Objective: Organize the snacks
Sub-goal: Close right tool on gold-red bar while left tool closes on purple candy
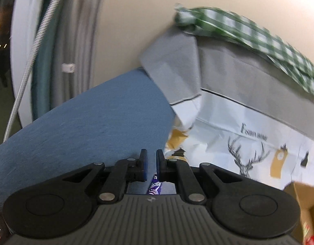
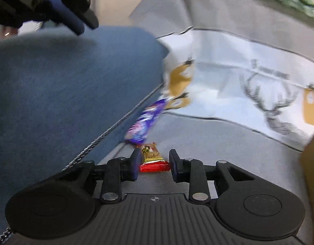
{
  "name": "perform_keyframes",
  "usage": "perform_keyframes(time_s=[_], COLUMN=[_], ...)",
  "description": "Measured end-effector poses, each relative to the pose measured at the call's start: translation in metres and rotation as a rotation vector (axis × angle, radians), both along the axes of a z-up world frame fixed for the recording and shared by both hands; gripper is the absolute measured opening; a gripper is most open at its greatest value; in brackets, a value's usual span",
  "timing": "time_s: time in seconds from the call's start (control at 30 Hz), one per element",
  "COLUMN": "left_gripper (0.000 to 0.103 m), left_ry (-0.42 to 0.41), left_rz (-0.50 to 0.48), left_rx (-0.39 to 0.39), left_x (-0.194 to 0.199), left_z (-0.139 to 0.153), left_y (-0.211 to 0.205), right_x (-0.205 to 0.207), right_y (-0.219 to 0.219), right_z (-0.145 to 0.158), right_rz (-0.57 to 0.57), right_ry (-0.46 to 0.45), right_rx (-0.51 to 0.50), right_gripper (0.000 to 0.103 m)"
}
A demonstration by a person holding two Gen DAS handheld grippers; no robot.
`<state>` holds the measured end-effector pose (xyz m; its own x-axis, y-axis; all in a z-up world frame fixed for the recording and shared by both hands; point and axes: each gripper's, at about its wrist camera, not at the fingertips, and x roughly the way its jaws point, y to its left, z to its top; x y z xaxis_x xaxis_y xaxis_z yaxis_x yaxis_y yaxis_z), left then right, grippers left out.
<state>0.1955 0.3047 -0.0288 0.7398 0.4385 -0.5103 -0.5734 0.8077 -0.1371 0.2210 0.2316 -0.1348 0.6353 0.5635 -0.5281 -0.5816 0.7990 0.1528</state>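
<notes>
Blue cushion (image 2: 65, 85) edge borders red snack (image 2: 153, 162) between right gripper (image 2: 154, 161) jaws.

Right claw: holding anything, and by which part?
Nothing gripped. The red snack packet lies between the right claw's fingers, gaps either side. Left claw shut, empty.

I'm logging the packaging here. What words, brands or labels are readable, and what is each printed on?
"Fashion home" (second word blurred, uncertain): above the deer drawing on the white storage bag.
Purple snack wrapper: lettering too blurred to read.
Red and yellow snack packet: print too small to read.
Nothing else legible.
</notes>
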Motion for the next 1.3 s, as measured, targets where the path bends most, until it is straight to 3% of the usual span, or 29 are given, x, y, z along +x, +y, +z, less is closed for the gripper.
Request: perform_keyframes(time_s=[0.17, 0.27, 0.4, 0.47, 0.6, 0.73, 0.9, 0.97, 1.03, 1.07, 1.13, 1.3], left_gripper=[0.010, 0.010, 0.020, 0.027, 0.028, 0.029, 0.036, 0.043, 0.044, 0.042, 0.028, 0.026], left_ry=[0.040, 0.060, 0.186, 0.260, 0.354, 0.413, 0.472, 0.487, 0.508, 0.507, 0.499, 0.483], left_rz=[-0.065, -0.097, -0.168, -0.177, -0.175, -0.128, -0.072, -0.080, -0.078, -0.072, -0.065, -0.096], left_rx=[0.042, 0.022, 0.020, 0.065, 0.201, 0.322, 0.416, 0.398, 0.380, 0.371, 0.346, 0.267], left_x=[0.011, 0.016, 0.032, 0.042, 0.059, 0.075, 0.098, 0.105, 0.108, 0.109, 0.108, 0.097], left_z=[-0.005, -0.011, -0.036, -0.052, -0.081, -0.103, -0.124, -0.131, -0.137, -0.140, -0.140, -0.131], left_y=[-0.015, -0.016, -0.023, -0.030, -0.045, -0.053, -0.056, -0.053, -0.049, -0.046, -0.040, -0.036], right_x=[-0.004, -0.005, -0.012, -0.023, -0.044, -0.066, -0.083, -0.088, -0.092, -0.091, -0.090, -0.087], right_y=[-0.025, -0.047, -0.074, -0.084, -0.100, -0.117, -0.136, -0.139, -0.138, -0.136, -0.134, -0.128], right_z=[0.004, 0.005, 0.003, 0.002, 0.004, 0.018, 0.027, 0.022, 0.015, 0.011, 0.008, 0.005], right_rz=[-0.170, -0.230, -0.256, -0.254, -0.236, -0.197, -0.162, -0.141, -0.137, -0.139, -0.138, -0.119], right_ry=[-0.009, 0.025, 0.094, 0.123, 0.183, 0.218, 0.250, 0.281, 0.303, 0.312, 0.313, 0.279], right_rx=[-0.009, -0.014, -0.048, -0.071, -0.096, -0.094, -0.125, -0.158, -0.185, -0.193, -0.194, -0.204], right_gripper=[0.030, 0.030, 0.031, 0.031, 0.031, 0.031, 0.031, 0.032, 0.032, 0.032, 0.035, 0.037])
